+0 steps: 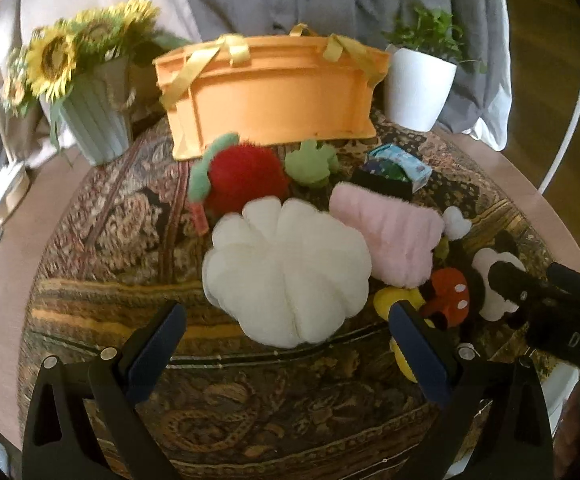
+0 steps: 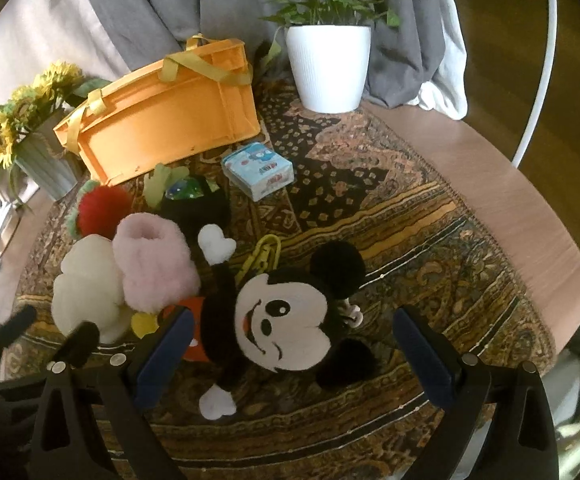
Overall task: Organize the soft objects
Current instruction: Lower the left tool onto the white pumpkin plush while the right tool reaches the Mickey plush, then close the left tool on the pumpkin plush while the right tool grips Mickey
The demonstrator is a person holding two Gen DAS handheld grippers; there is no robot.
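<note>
A white pumpkin-shaped plush lies on the patterned cloth, just ahead of my open, empty left gripper. Beside it lie a pink fluffy plush, a red plush with green leaves and a green plush. A Mickey Mouse plush lies face up between the fingers of my open right gripper. The orange basket with yellow ribbon handles stands behind the pile. The white plush, pink plush and basket also show in the right wrist view.
A sunflower pot stands at the back left and a white plant pot at the back right. A small blue-and-white tissue pack and a yellow clip lie on the cloth. Grey curtain hangs behind the round table.
</note>
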